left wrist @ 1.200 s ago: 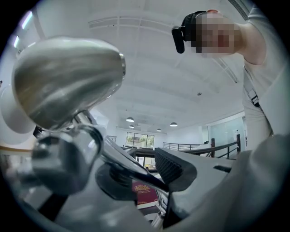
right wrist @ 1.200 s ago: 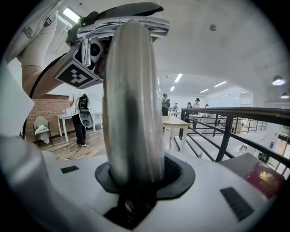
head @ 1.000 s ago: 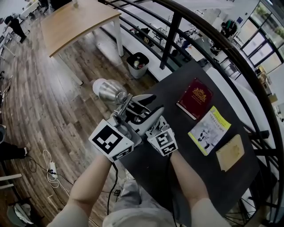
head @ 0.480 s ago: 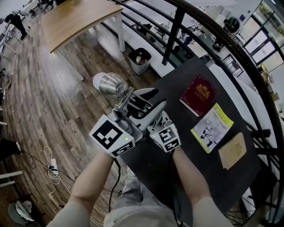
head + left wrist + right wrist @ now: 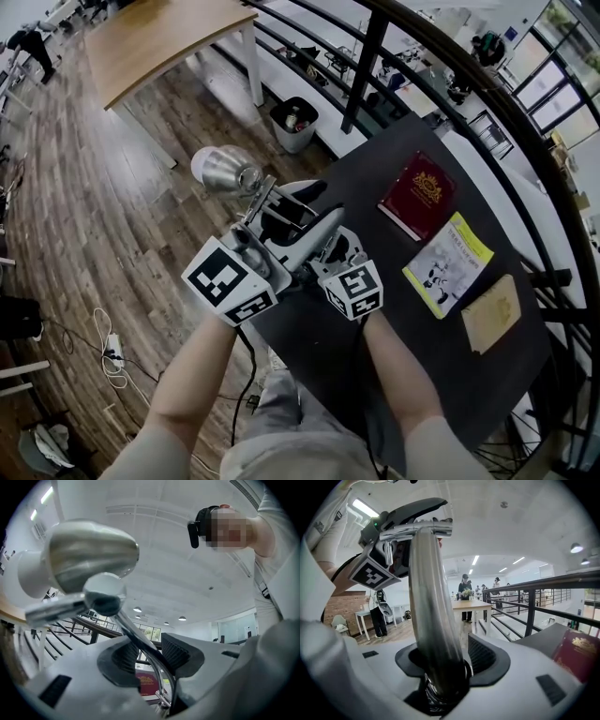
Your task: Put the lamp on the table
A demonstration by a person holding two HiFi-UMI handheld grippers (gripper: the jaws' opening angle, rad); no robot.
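Observation:
A chrome desk lamp is held over the near left corner of the black table (image 5: 412,375). Its silver shade (image 5: 217,171) hangs out over the wooden floor. In the left gripper view the shade (image 5: 89,557) and a ball joint (image 5: 105,595) loom above. The lamp's thin arm rods (image 5: 147,648) run down between the pads of my left gripper (image 5: 150,656), which is shut on them. My right gripper (image 5: 454,660) has just been opening its jaws. The thick chrome pole (image 5: 433,611) stands between them, with a slight gap at the right pad (image 5: 480,653). Both grippers (image 5: 286,211) (image 5: 314,246) sit side by side.
On the table lie a red book (image 5: 412,206), a yellow-green booklet (image 5: 448,264) and a tan notebook (image 5: 489,319). A black railing (image 5: 366,56) runs behind it. Further off stand a wooden table (image 5: 159,42) and a bin (image 5: 293,124). Cables lie on the floor at left.
The lamp's shade sits slightly higher and further left in the head view. Both hands stay about where they were.

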